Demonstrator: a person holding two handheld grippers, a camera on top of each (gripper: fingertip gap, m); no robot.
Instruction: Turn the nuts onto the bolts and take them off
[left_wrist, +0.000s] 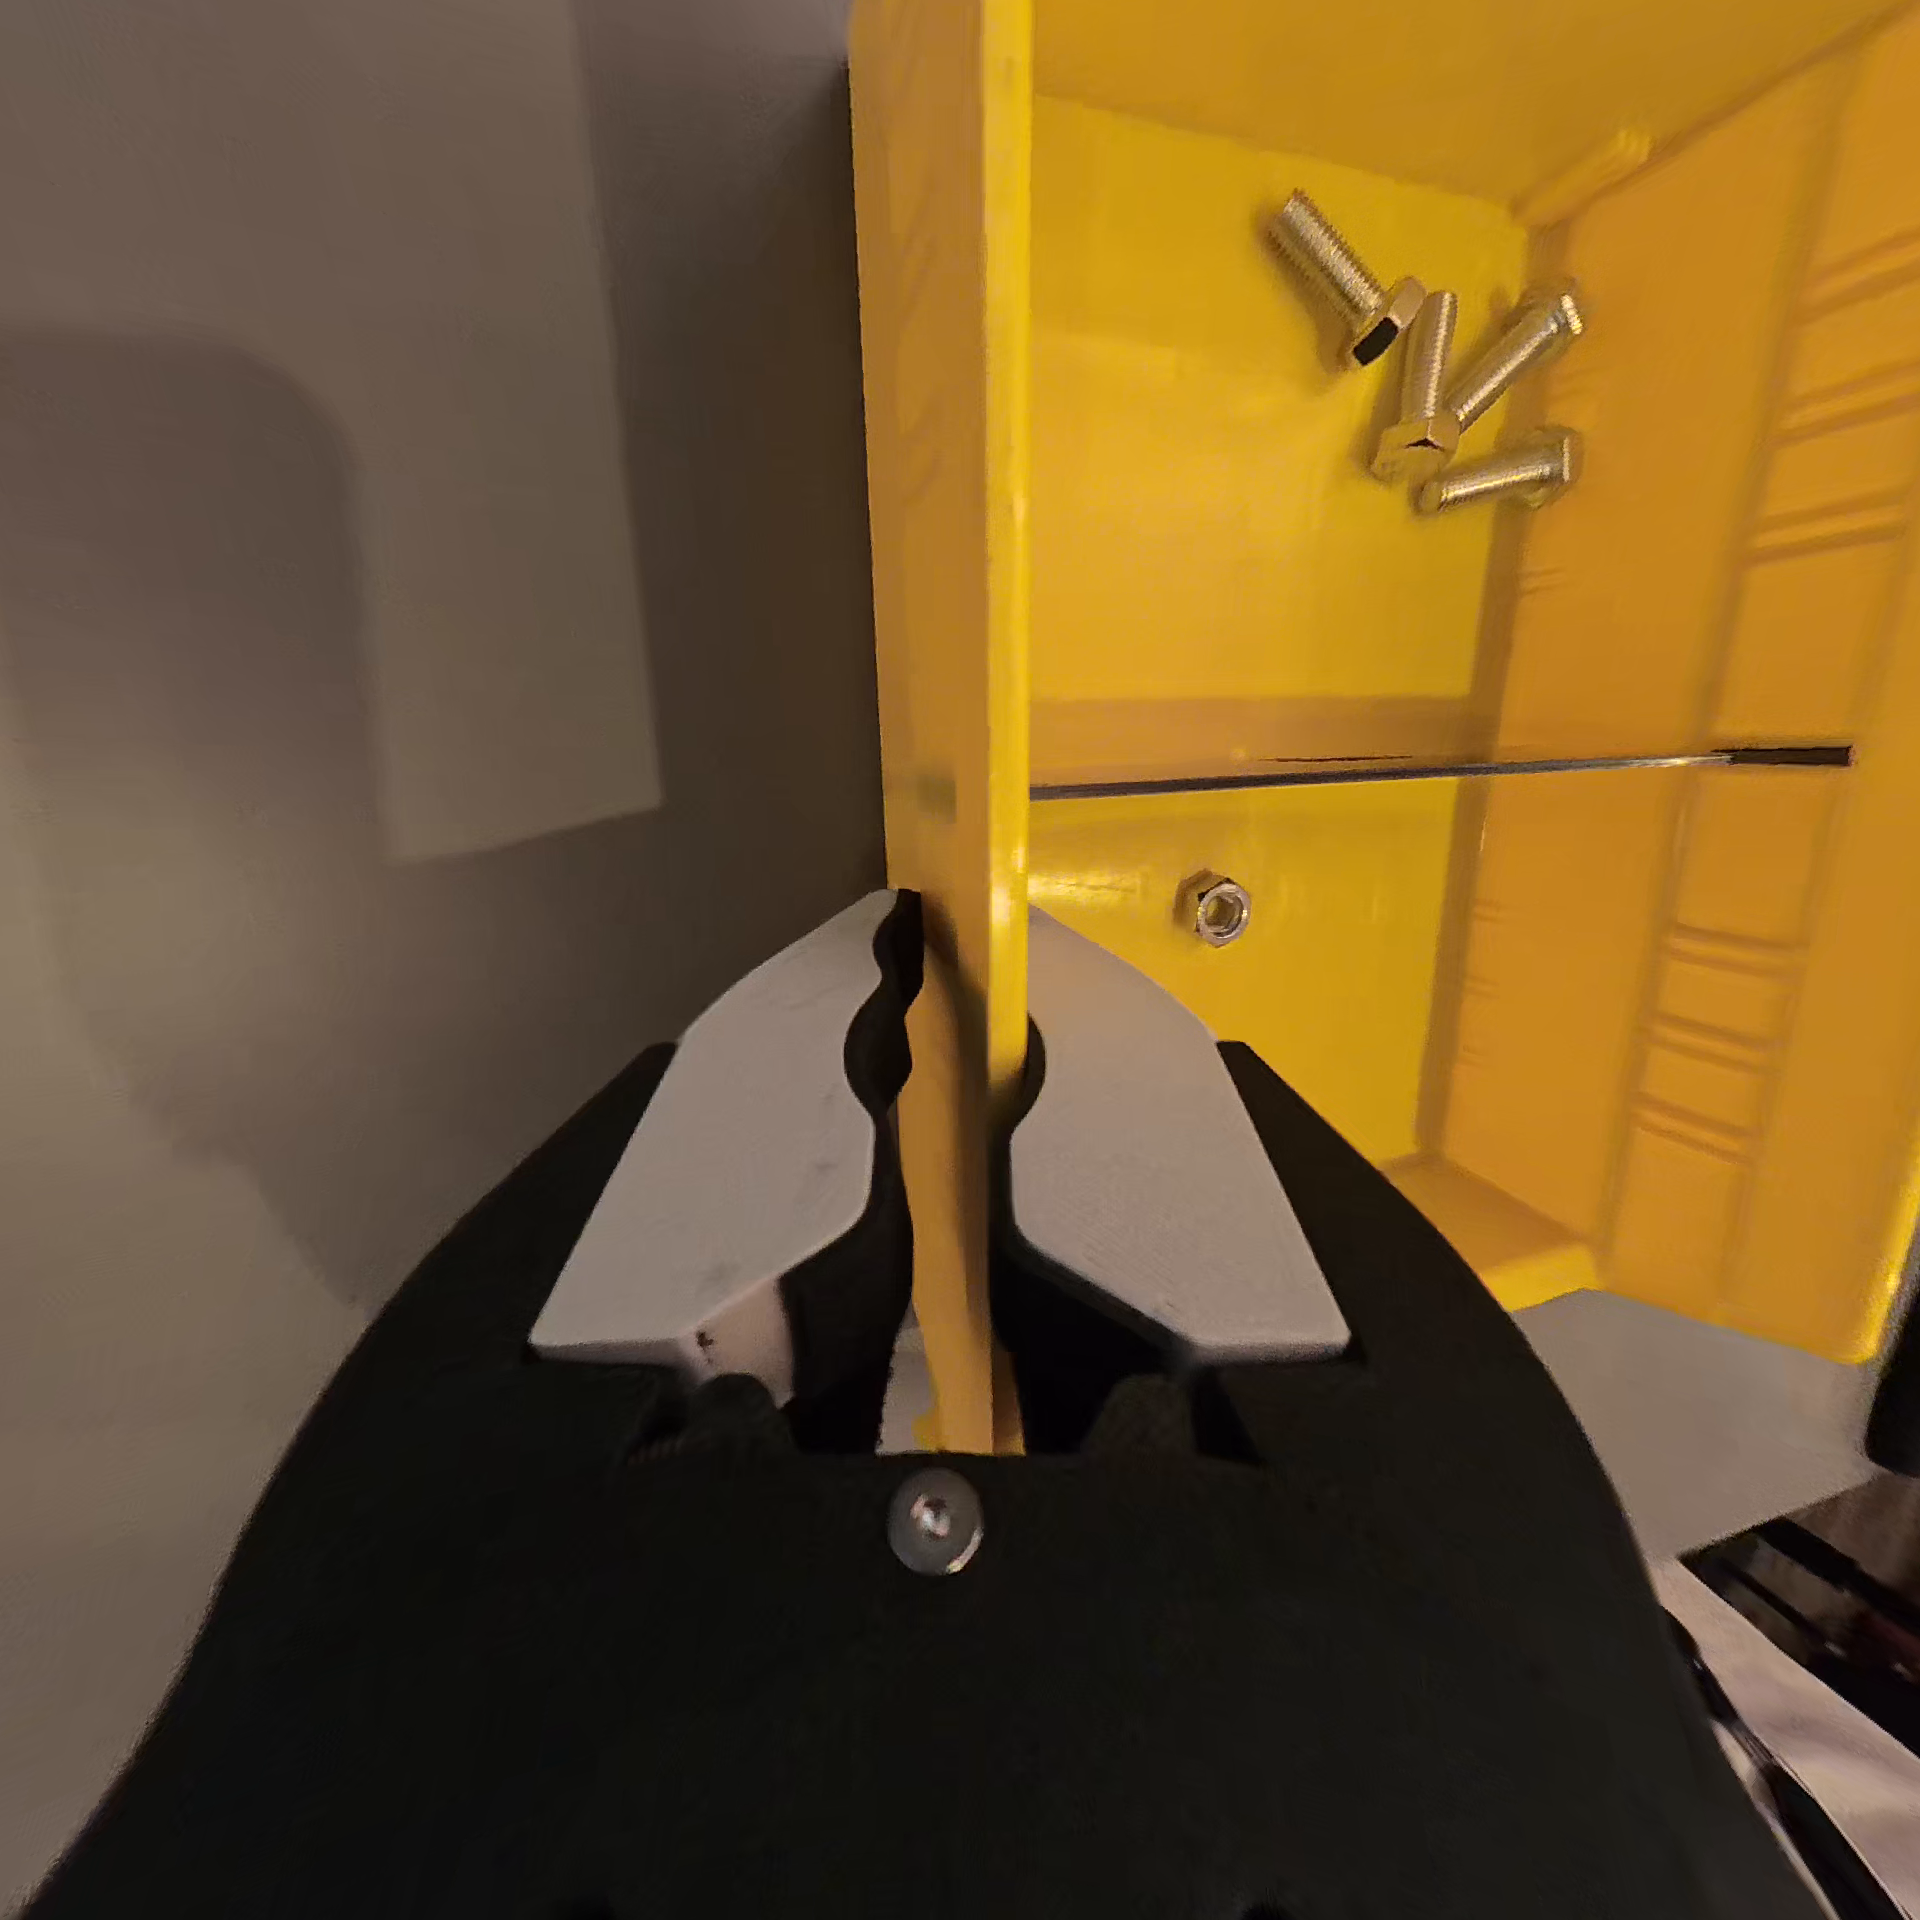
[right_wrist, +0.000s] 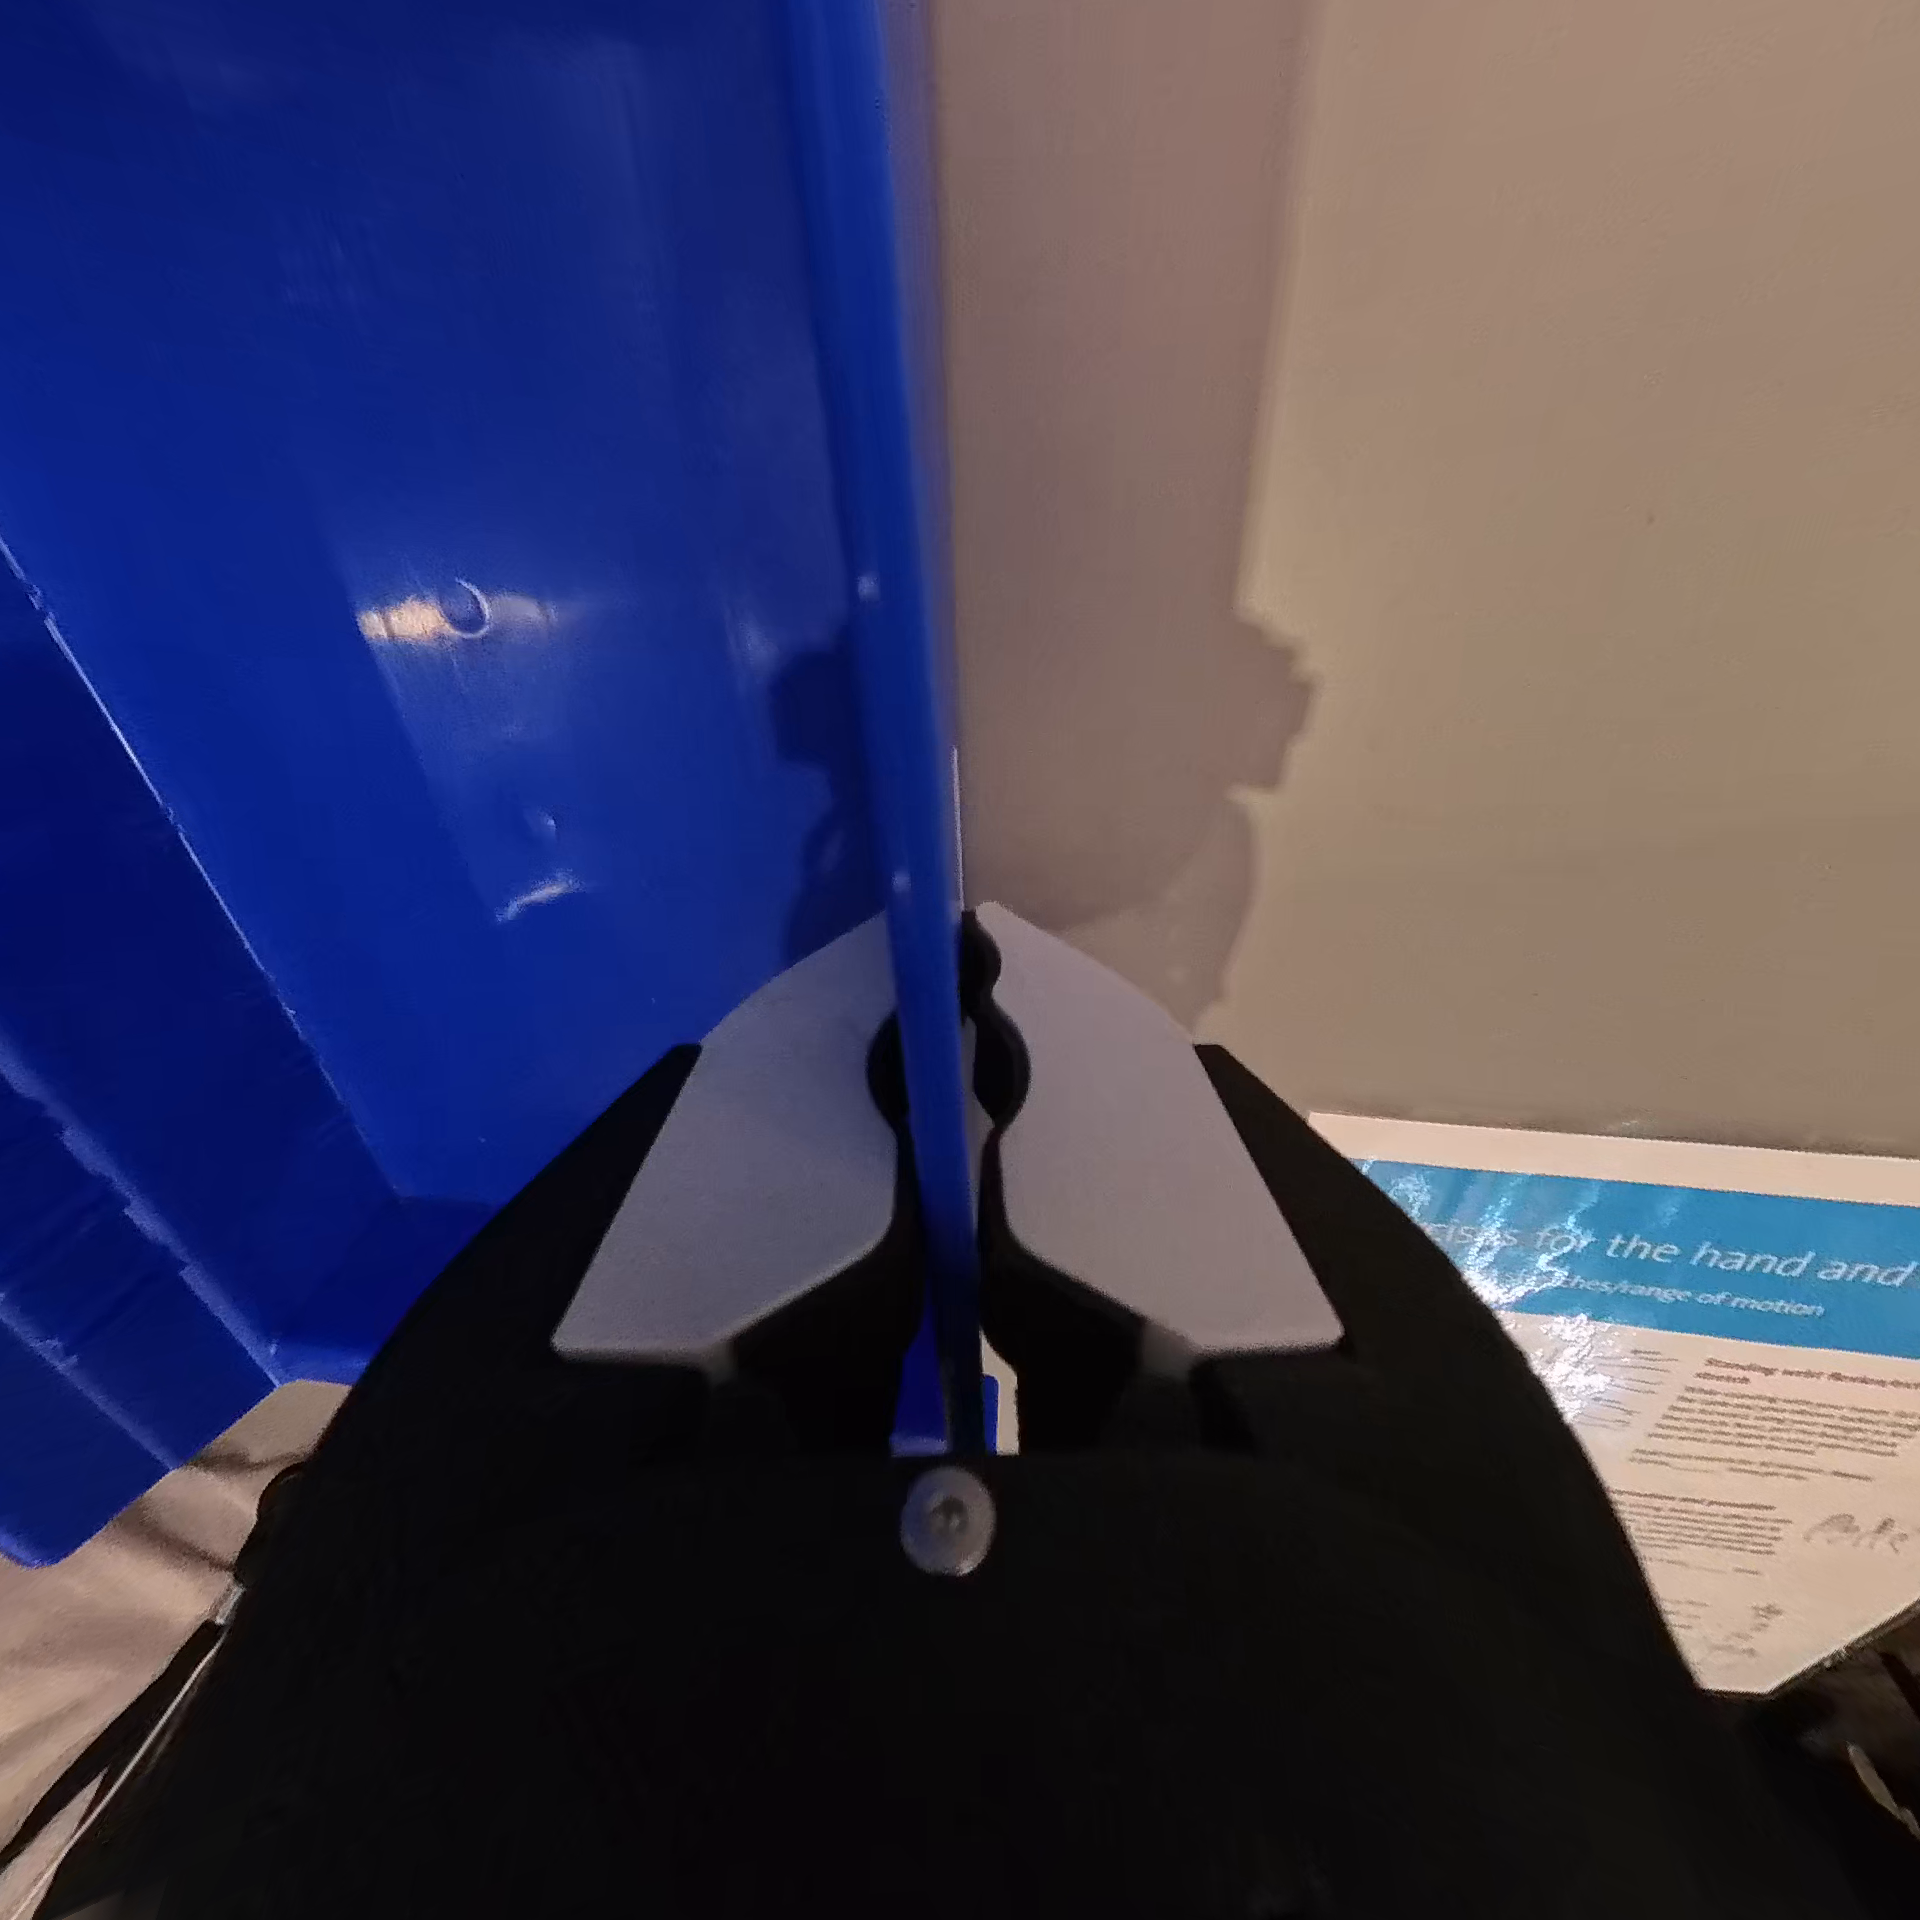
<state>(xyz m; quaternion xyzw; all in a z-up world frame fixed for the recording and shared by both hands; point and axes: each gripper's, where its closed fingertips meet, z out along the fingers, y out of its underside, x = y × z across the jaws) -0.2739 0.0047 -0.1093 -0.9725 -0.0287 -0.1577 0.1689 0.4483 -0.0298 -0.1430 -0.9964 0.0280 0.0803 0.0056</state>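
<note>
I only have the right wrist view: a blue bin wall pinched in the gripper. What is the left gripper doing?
Observer: The left gripper is shut on the side wall of a yellow bin.
Operator: Anything inside that one?
Observer: Four brass-coloured bolts lie in a loose pile in its far compartment.
Operator: And nuts?
Observer: One nut lies alone in the near compartment, on this side of a thin divider.
Operator: Is any nut on a bolt?
Observer: None that shows; the threads in view are bare.
</note>
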